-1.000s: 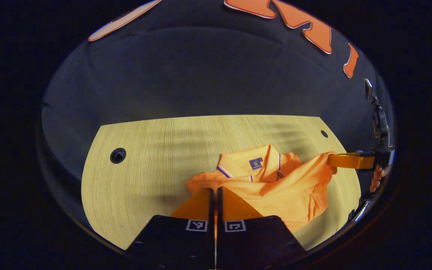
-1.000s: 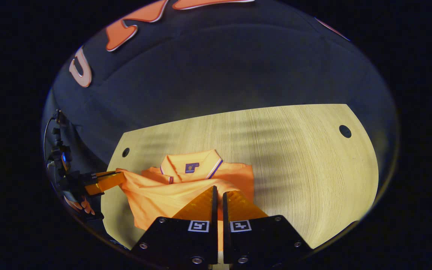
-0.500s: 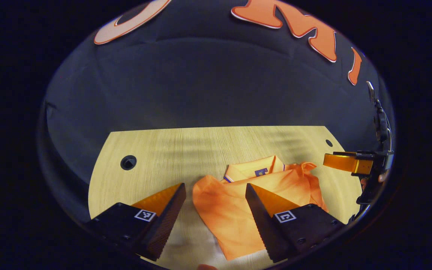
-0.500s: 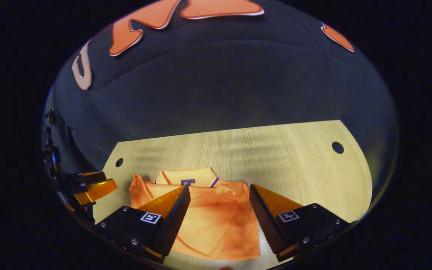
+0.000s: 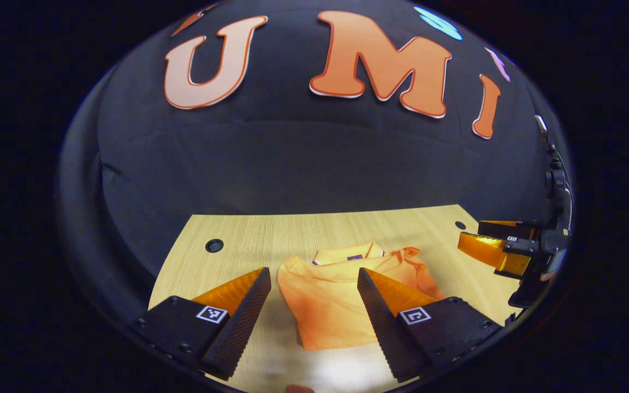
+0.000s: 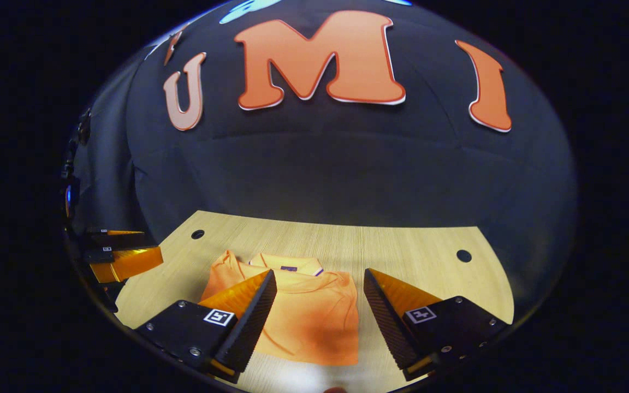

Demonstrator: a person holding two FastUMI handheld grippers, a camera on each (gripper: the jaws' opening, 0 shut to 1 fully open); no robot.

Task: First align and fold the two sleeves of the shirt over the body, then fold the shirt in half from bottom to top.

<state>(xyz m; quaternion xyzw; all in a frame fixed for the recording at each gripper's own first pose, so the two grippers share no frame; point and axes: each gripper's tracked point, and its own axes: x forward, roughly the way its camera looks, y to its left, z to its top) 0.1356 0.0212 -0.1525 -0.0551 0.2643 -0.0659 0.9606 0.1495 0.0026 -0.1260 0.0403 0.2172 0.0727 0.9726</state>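
Both grippers had been opened and lifted back, so the folded shirt (image 5: 342,295) was left flat on the table (image 5: 249,245), just beyond the empty left gripper (image 5: 313,275) and right gripper (image 6: 320,278).

Left tool (image 5: 312,281) gapes wide; right tool (image 6: 320,283) likewise (both empty).
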